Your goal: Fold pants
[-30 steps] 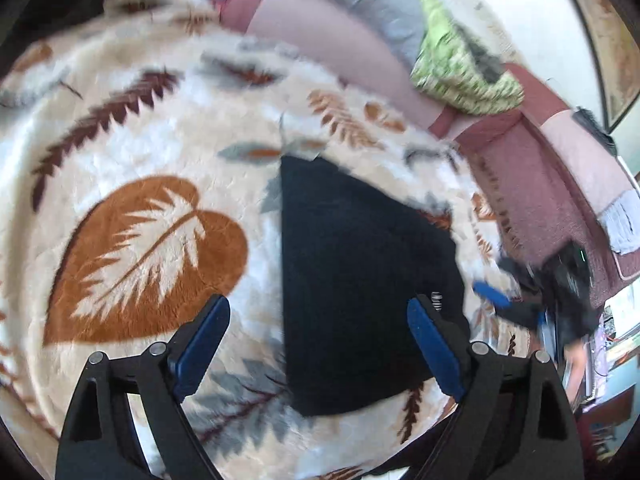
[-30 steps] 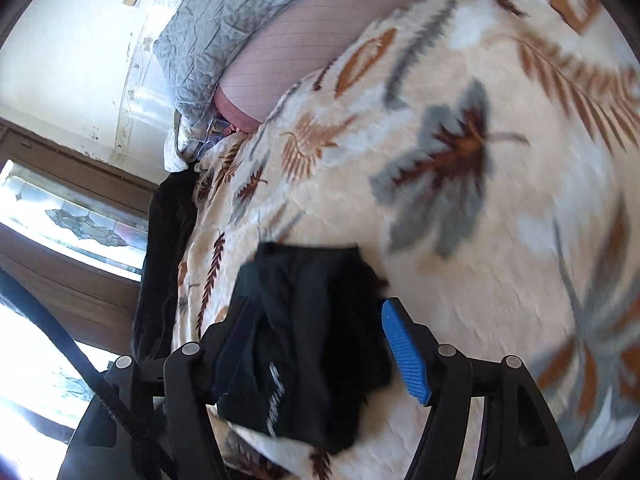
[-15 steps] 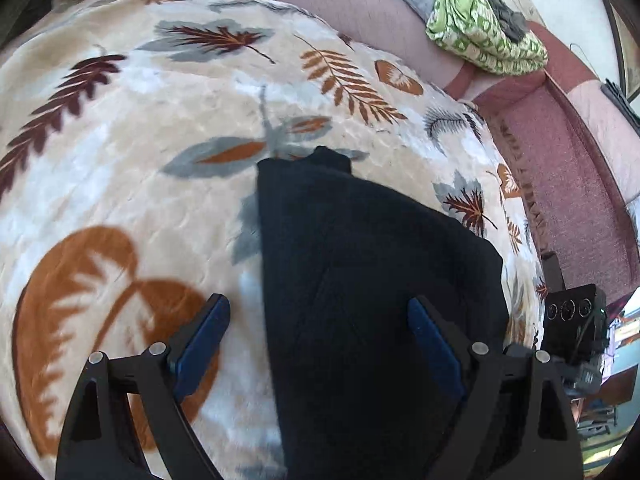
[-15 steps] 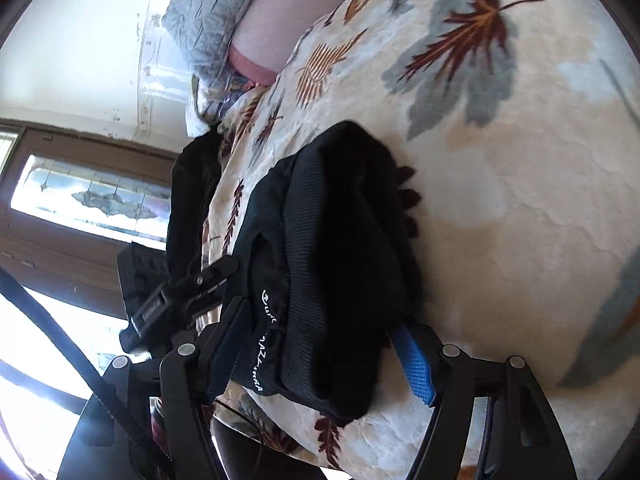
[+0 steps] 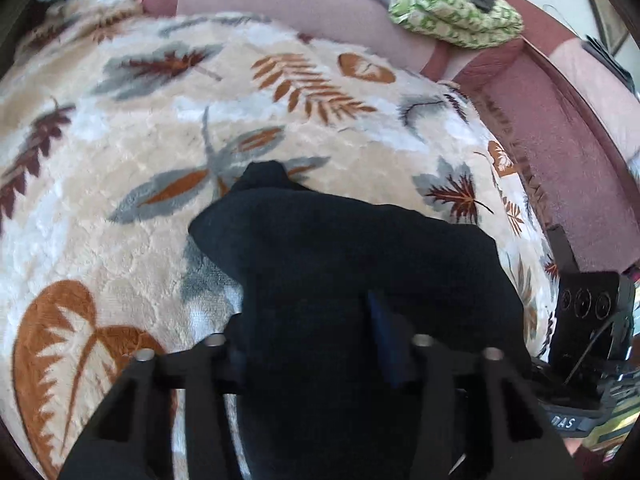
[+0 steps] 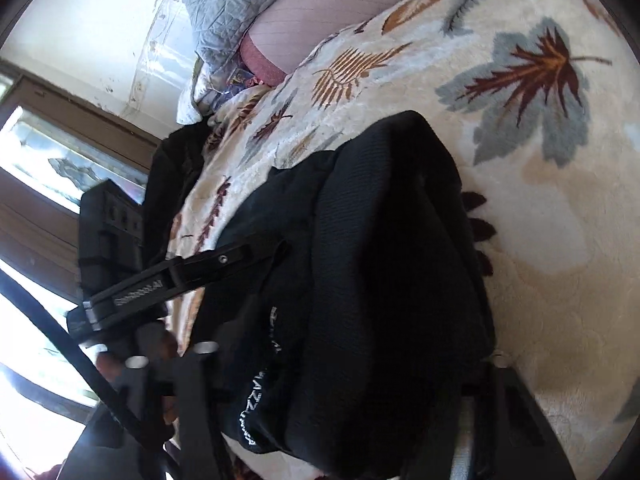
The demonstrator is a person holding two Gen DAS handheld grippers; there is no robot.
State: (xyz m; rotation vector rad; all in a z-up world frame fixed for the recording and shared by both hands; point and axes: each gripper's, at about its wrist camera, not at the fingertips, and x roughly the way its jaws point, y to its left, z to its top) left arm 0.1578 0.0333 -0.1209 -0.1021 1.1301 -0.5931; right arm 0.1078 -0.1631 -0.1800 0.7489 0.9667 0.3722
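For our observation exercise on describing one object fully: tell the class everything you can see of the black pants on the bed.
The black pants are dark knit fabric, ribbed at one band, with white lettering near an edge, too blurred to read. They lie folded and bunched on a plush leaf-patterned blanket. The left gripper and right gripper each have cloth between their fingers; their jaws have just been closing on it. One small corner pokes out at the far end.

Black pants (image 5: pixel 360 248) with white lettering lie on a cream blanket (image 5: pixel 120 168) patterned with brown, grey and maroon leaves.
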